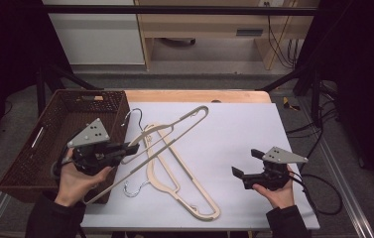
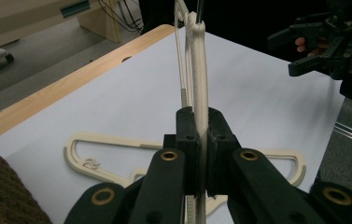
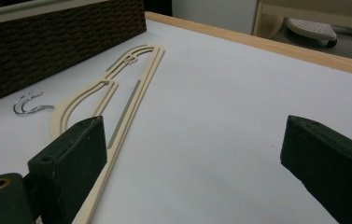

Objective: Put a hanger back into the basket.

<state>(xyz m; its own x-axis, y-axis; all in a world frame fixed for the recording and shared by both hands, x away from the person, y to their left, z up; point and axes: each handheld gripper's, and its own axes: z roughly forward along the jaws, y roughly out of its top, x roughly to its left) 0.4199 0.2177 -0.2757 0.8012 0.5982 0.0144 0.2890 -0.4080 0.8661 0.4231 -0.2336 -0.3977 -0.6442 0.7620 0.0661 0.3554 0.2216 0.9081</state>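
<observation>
My left gripper is shut on one bar of a cream plastic hanger, held tilted above the table with its metal hook near the basket. In the left gripper view the jaws pinch that thin bar upright. A second cream hanger lies flat on the white sheet, its hook pointing left; it also shows under my left gripper and ahead of my right gripper. My right gripper hovers open over bare sheet at the right, nothing between its fingers.
A dark brown wicker basket stands at the table's left edge, seen too as a woven wall. The white sheet covers the table, with a wooden strip along the far edge. Shelving and cables stand beyond.
</observation>
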